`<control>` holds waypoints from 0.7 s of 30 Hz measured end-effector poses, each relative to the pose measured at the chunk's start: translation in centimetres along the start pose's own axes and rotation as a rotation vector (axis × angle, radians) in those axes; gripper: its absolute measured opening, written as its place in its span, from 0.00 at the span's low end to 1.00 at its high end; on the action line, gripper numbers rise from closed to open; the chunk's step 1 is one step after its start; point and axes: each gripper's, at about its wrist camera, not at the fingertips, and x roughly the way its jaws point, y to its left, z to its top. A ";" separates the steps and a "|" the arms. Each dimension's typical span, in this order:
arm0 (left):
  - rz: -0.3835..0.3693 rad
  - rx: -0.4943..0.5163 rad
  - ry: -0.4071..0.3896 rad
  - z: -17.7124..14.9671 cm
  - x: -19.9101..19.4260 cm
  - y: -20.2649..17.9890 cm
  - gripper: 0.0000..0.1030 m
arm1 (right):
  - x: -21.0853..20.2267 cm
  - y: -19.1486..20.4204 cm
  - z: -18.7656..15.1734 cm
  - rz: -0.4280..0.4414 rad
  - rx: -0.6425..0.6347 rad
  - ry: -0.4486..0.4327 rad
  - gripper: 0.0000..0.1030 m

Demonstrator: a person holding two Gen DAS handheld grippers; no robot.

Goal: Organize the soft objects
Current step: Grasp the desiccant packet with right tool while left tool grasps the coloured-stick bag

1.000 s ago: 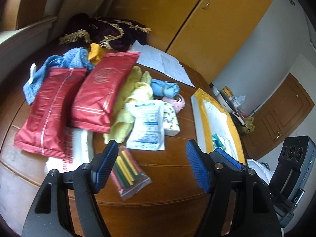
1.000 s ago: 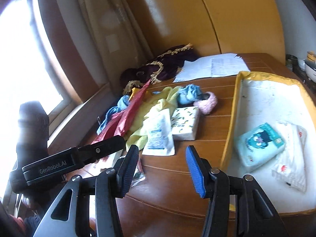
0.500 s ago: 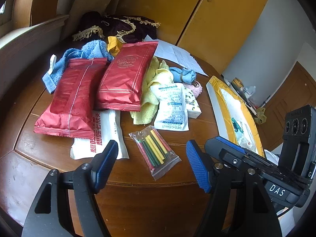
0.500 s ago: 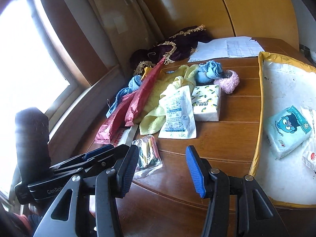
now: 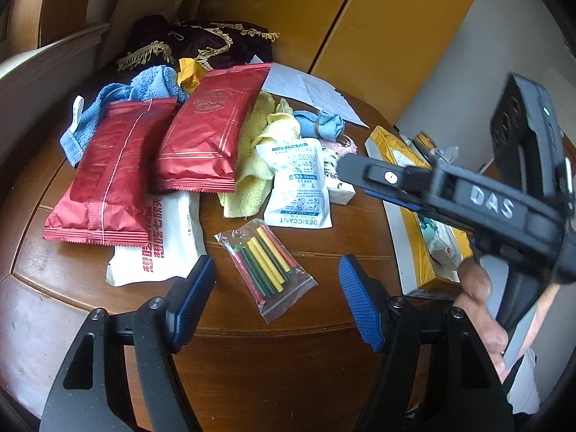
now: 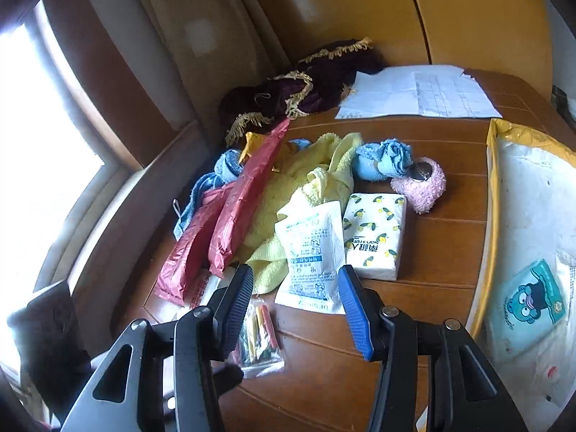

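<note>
Wooden table w/ clutter: we hover right gripper over desiccant pack, both grippers' jaws apart, empty; next, lower & pinch it.

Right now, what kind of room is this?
Probably a room in a home: a round wooden table strewn with towels and packets, yellow cupboard doors behind it, and a curtained window beside it.

desiccant pouch lies on towel, tissue pack just right, tray farther right.
</note>
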 end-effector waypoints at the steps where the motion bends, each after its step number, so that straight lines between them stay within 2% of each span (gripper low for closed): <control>1: 0.001 0.002 0.001 0.0 0.1 -0.1 0.68 | 1.0 0.1 0.3 -0.029 -0.006 0.023 0.49; 4: 0.028 0.015 0.000 -0.2 0.3 -0.2 0.68 | 3.0 0.1 0.4 -0.068 0.006 0.066 0.49; 8: 0.031 0.022 0.006 -0.3 0.6 -0.2 0.68 | 3.1 1.1 0.2 -0.115 -0.027 0.045 0.47; 11: 0.032 0.029 0.017 -0.5 0.9 -0.5 0.65 | 3.4 1.5 -0.2 -0.172 -0.049 0.043 0.32; 14: 0.030 0.037 0.024 -0.6 1.0 -0.8 0.65 | 3.1 1.7 -0.5 -0.142 -0.056 0.038 0.20; 16: 0.036 0.038 0.026 -0.6 1.1 -0.9 0.65 | 2.6 1.8 -0.8 -0.110 -0.058 0.032 0.02; 21: 0.054 0.042 0.043 -0.5 2.0 -1.4 0.65 | 0.7 1.7 -1.6 -0.053 -0.047 -0.024 0.01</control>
